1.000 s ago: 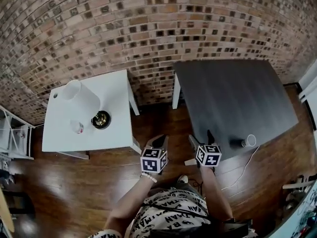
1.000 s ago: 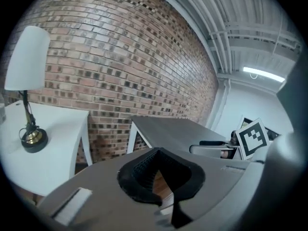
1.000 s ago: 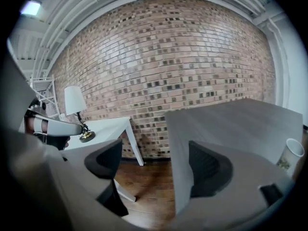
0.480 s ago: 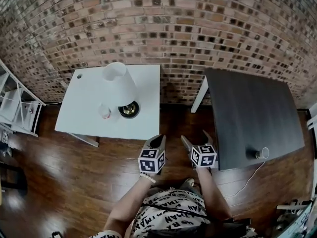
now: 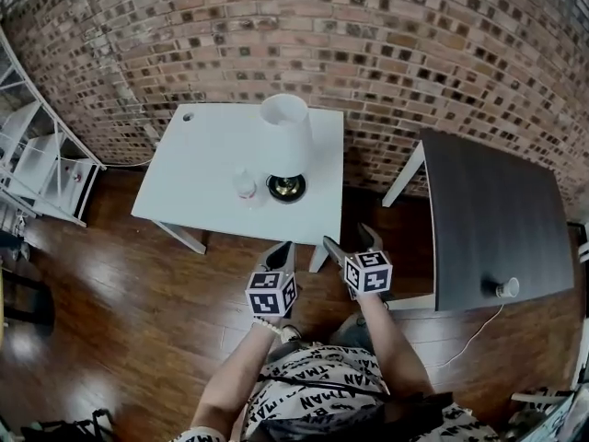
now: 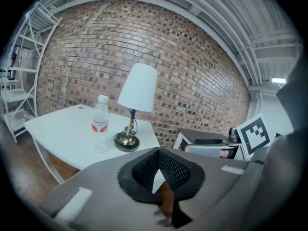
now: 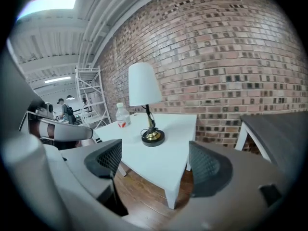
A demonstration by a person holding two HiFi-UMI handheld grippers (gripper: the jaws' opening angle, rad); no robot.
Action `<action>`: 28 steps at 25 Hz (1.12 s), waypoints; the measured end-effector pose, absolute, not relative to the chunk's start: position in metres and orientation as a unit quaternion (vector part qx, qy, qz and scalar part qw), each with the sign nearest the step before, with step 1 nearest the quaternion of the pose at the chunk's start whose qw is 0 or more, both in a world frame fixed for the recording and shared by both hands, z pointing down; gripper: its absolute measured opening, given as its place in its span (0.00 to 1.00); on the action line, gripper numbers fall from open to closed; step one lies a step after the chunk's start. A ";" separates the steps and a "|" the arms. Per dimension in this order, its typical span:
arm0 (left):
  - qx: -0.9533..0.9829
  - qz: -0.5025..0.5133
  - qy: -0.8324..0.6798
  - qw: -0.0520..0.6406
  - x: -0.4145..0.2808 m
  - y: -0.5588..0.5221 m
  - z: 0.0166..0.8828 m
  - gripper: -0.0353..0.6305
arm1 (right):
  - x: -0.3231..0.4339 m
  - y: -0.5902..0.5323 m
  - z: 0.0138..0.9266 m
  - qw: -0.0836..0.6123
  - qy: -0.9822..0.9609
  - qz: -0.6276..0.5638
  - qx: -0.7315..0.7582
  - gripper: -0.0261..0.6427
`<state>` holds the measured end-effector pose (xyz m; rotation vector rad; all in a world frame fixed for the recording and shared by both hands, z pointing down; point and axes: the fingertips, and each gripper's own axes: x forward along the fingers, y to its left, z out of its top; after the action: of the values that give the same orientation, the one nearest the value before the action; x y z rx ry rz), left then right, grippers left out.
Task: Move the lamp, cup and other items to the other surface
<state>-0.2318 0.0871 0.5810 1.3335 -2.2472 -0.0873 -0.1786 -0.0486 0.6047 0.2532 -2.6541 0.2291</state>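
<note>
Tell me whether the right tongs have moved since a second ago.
Yes. The right tongs went left, off the dark table's edge, toward the white table's corner.

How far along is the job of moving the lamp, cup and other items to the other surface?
Done, it seems: a small cup-like object lies on the dark table. In hand: nothing; the left claw is shut and empty, the right claw open and empty. Left: the lamp and bottle stand on the white table.
</note>
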 end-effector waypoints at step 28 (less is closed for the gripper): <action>0.426 -0.013 -0.872 0.240 -0.334 0.077 0.602 0.06 | -0.413 -0.047 0.653 0.210 -0.974 0.047 -0.076 0.56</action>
<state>-0.3338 0.0768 0.6022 1.1665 -2.3862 -0.0360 -0.4132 -0.0468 0.6528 -0.2101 -2.7079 0.1299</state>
